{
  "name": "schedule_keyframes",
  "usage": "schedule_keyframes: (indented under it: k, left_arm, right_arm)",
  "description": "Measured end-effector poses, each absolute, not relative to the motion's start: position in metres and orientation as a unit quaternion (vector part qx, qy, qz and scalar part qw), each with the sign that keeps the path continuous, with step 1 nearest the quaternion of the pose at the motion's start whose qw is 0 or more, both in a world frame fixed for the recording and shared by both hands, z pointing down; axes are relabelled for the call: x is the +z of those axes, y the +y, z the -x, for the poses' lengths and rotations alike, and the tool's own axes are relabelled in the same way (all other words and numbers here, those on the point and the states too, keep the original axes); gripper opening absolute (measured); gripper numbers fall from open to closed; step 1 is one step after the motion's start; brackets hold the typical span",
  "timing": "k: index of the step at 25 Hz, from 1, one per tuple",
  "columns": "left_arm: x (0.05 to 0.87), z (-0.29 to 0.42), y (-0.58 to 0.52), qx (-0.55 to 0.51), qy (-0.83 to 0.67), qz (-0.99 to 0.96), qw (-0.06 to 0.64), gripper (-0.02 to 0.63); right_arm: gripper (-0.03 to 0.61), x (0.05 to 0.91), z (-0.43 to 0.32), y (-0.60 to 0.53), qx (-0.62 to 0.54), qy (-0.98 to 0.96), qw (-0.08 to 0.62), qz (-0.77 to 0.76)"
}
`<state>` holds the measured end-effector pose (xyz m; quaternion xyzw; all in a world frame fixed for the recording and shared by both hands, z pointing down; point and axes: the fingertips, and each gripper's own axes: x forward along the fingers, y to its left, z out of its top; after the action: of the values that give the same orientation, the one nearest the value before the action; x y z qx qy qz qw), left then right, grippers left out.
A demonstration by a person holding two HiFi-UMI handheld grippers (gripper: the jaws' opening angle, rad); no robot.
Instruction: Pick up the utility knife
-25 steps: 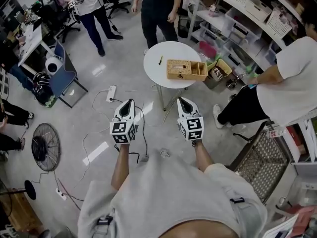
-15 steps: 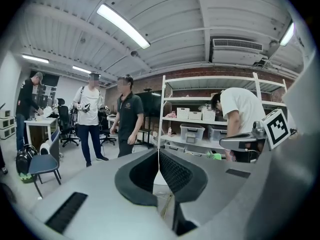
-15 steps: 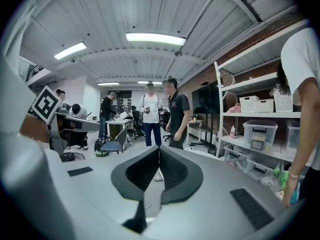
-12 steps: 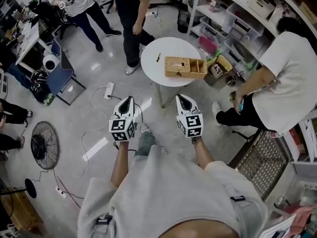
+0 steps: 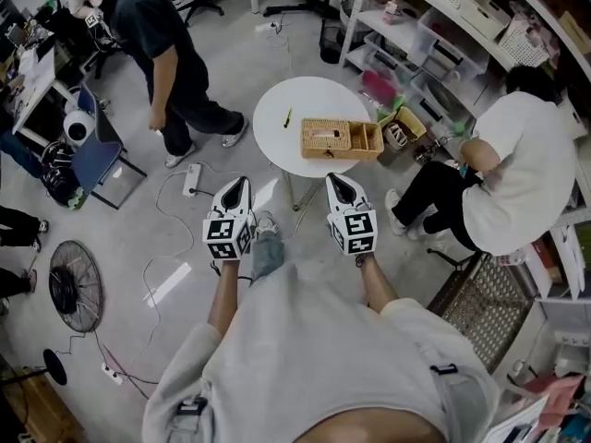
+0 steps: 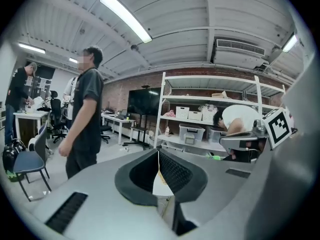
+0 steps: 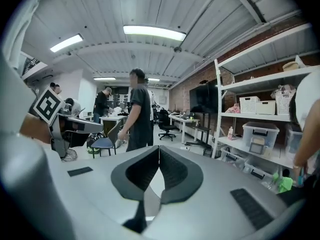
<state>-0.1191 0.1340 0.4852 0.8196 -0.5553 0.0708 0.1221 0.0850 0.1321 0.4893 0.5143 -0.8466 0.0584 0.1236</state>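
Note:
The utility knife (image 5: 287,116) is a small yellow and black thing lying on the left part of a round white table (image 5: 269,140); a wicker basket (image 5: 341,138) stands to its right. Both grippers hang side by side in the air short of the table and point at it. My left gripper (image 5: 237,185) has its jaws closed together with nothing between them, as the left gripper view shows (image 6: 159,152). My right gripper (image 5: 337,181) is likewise shut and empty (image 7: 159,148). Neither touches the table or the knife.
A person in dark clothes (image 5: 157,53) walks on the floor left of the table. Another person in a white shirt (image 5: 503,169) bends over at its right, by the shelves (image 5: 434,26). A power strip (image 5: 192,179) and cables lie on the floor; a fan (image 5: 74,284) stands far left.
Both grippers have come closer to the table as I step forward. The person in dark clothes has walked from behind the table to its left. The person in white has bent lower.

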Motion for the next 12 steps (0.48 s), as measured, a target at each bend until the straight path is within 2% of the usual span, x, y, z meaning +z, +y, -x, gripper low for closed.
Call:
schedule_keyframes:
  k: [12]
  left_arm:
    - [0.498,0.126,-0.007,0.071,-0.512,-0.843,0.146,0.023]
  right_arm:
    - [0.031,0.493,-0.067,0.010,0.067,-0.824,0.146,-0.543]
